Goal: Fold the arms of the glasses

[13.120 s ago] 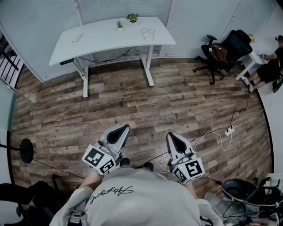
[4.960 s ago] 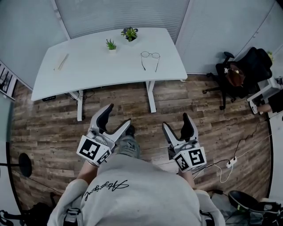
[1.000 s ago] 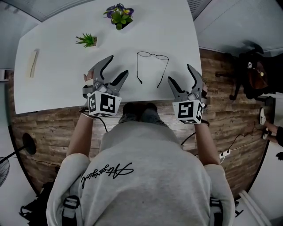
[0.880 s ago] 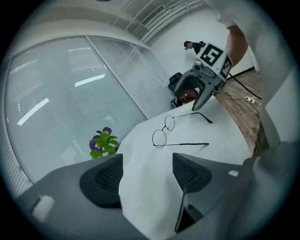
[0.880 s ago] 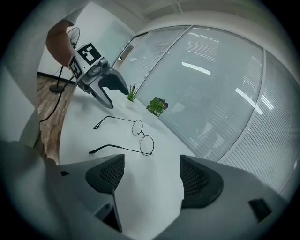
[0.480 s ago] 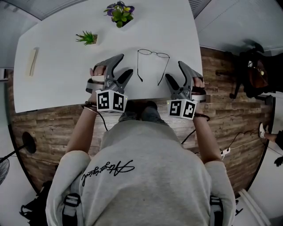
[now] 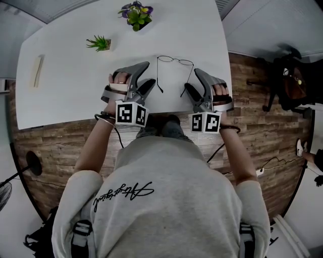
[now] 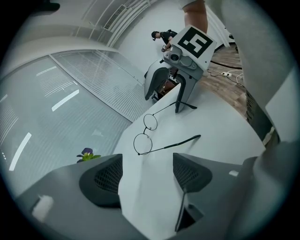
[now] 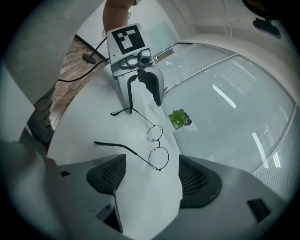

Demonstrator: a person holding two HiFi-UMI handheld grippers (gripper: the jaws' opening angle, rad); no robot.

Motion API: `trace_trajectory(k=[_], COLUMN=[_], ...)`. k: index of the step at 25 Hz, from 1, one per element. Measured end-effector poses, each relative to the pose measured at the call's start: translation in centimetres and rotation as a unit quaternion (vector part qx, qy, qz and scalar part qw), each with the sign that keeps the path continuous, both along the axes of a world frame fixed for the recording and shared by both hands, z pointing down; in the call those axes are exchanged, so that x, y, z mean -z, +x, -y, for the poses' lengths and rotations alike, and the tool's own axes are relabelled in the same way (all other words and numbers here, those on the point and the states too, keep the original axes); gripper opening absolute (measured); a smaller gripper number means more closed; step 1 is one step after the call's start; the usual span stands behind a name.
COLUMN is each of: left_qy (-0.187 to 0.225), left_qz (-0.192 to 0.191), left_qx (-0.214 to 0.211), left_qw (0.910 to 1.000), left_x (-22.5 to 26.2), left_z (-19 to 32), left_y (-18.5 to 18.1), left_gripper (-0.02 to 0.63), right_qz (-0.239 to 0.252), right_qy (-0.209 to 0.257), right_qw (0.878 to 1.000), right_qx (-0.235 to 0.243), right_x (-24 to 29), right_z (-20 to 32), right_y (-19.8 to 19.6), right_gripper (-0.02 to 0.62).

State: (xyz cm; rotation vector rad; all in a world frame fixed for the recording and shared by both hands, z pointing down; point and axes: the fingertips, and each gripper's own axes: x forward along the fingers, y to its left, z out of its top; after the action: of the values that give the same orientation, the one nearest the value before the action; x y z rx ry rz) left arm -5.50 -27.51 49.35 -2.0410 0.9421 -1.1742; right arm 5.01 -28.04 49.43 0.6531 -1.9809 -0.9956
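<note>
Thin wire-rimmed round glasses (image 7: 174,61) lie on the white table (image 7: 65,95) with both arms unfolded and pointing toward the front edge. My left gripper (image 7: 148,74) stands open just left of the left arm tip, with nothing between its pads. In the left gripper view the glasses (image 8: 143,140) lie a little ahead of the open left gripper (image 8: 146,176), and the right gripper (image 8: 166,96) shows beyond them. My right gripper (image 7: 192,79) is open beside the right arm tip and holds nothing. In the right gripper view the glasses (image 9: 158,154) lie just ahead of the right gripper (image 9: 152,180).
Two small potted plants stand at the back of the table, a green one (image 7: 99,44) and a purple-flowered one (image 7: 135,14). A pale strip (image 7: 38,70) lies at the far left. The table's front edge (image 7: 166,108) runs right under my hands. An office chair (image 7: 292,85) stands to the right.
Both grippers have moved forward and down toward the glasses and rolled inward, so each now sits beside an arm tip. The glasses have not moved.
</note>
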Motion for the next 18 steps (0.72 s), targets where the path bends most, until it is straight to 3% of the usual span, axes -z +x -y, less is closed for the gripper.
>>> trace_trajectory(k=[5,9,18], left_qy=[0.005,0.006,0.019], left_qz=[0.017,0.010,0.024], left_qx=[-0.022,-0.026,-0.059], left_qw=[0.9996,0.9996,0.9978], left_x=[-0.2,-0.3,-0.7], left_z=[0.4,0.8,0.5], left_y=[0.9,1.2,2.3], left_gripper=[0.327,0.325,0.251], right_qz=[0.001,0.006,0.009], right_qy=[-0.004,-0.013,-0.014], right_qw=[1.000,1.000,1.000], right_qx=[0.003,-0.001,-0.001], right_x=[-0.1,-0.6,-1.0], right_z=[0.2,0.3,0.2], right_y=[-0.4,-0.3,-0.5], right_gripper=[0.322,0.267,0.195])
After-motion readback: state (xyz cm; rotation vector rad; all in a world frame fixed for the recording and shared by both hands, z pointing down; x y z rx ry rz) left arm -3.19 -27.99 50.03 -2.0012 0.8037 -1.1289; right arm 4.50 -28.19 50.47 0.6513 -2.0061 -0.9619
